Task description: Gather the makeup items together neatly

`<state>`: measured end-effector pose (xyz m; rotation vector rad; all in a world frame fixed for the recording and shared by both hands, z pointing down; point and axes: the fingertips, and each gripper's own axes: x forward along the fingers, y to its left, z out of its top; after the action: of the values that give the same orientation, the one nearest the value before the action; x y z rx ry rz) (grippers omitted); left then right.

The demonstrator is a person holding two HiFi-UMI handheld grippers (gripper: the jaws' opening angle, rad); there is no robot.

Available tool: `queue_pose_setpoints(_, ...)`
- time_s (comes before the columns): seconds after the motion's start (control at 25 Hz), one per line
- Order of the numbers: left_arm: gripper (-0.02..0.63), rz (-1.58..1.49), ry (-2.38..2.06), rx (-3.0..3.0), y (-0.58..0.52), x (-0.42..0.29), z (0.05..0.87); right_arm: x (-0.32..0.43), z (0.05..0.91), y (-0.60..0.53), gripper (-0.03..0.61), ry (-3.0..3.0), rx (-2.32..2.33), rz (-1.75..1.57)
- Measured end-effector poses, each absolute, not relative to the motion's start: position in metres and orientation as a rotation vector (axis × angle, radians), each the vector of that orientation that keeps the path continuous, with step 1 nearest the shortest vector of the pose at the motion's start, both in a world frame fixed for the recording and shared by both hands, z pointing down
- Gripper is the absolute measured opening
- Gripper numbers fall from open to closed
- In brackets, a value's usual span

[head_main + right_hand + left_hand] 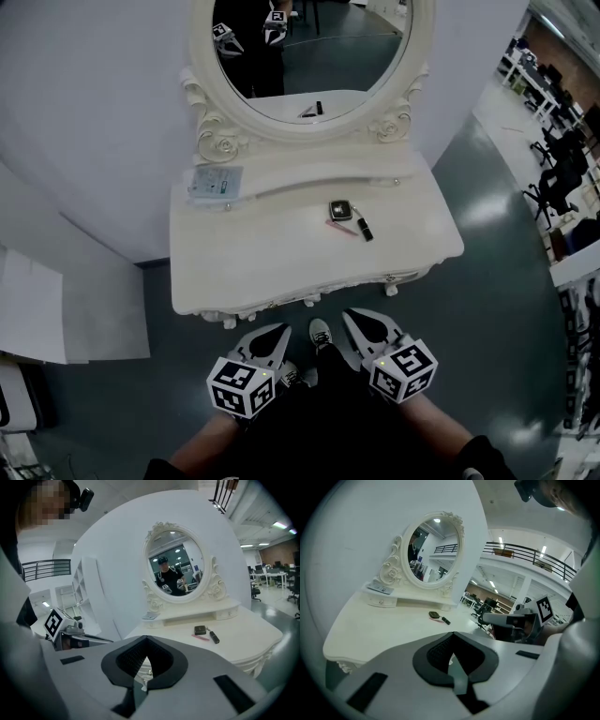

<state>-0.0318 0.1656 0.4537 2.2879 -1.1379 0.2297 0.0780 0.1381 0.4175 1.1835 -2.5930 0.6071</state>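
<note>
Approach stage: the left gripper (272, 339) and the right gripper (364, 324) are being held side by side just short of the near edge of the desk (262, 253), each with its fingers closed together on nothing. The makeup items are lying right of centre on the desk top. A square black compact (340, 210) is sitting farthest back, a thin pink stick (339, 226) is lying just near of it, and a dark tube (365, 229) is lying at their right. All three are bunched closely, though whether they are touching cannot be told. A flat pale packet (216, 181) is resting well apart on the raised shelf (309, 176) at the far left, below the mirror (314, 56). The step in hand is being judged as the reach toward this cluster. It is probably being served best by fingers opened before the near edge is crossed, and by a low, level entry from the near side. The tube looks round and is likely to be set rolling by a sideways nudge, so it is better being pinched across its width than pushed. Open room is being offered by the bare desk top left of and near the cluster. Movement is being limited at the far side by the shelf step and the carved mirror frame, and at the right by the desk's curved edge.
</note>
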Motion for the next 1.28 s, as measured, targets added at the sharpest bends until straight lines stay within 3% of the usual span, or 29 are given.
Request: queue_pose_setpoints(1.28,0.008,0.307,-1.241,2.117,0.059,-0.008,0.492,0.137,0.493,-0.032,0.029,-2.433,1.124,0.622)
